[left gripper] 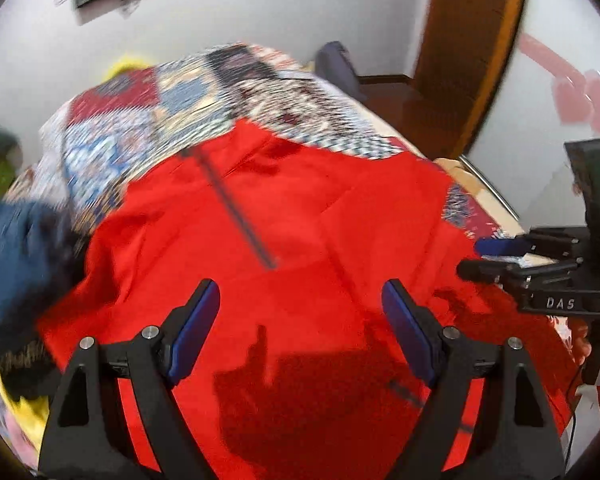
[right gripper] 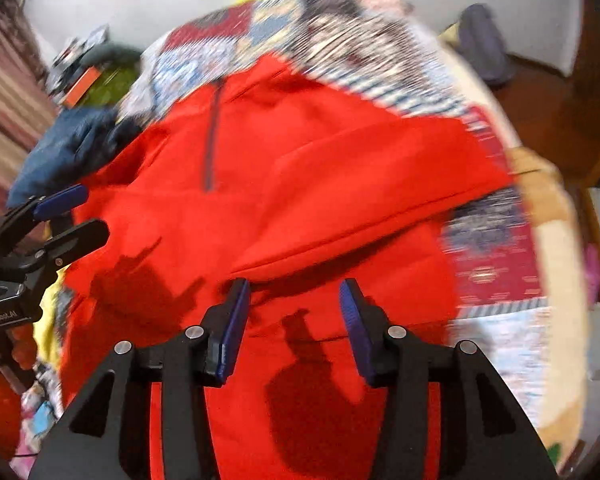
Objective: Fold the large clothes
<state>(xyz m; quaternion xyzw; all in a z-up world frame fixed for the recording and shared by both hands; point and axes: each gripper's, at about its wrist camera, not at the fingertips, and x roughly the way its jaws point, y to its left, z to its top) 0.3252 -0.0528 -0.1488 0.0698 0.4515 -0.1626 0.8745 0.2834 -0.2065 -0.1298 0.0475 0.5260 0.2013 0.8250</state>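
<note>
We had the left gripper [left gripper: 300,304] hanging over the red garment [left gripper: 300,220], its 2 blue-padded fingers [left gripper: 196,332] spread wide with nothing but cloth showing far below the gap. Ahead of it, the garment lay across the bed's patterned quilt [left gripper: 160,120], and a dark zipper [left gripper: 232,208] ran away from us down the chest. Off to that gripper's left sat a heap of dark blue clothing [left gripper: 16,256], touching the red fabric's edge.

We watched the right gripper [right gripper: 294,304] poised above the same garment, jaws parted about halfway and empty, no fabric pinched between the pads. Just ahead of its fingertips a folded edge of red cloth [right gripper: 340,248] crossed from left to right. The zipper sat further ahead and left of it.

Each gripper showed in the other's view: the right one [left gripper: 476,258] at the left gripper's right side, the left one [right gripper: 80,216] at the right gripper's left, both blurred.
</note>
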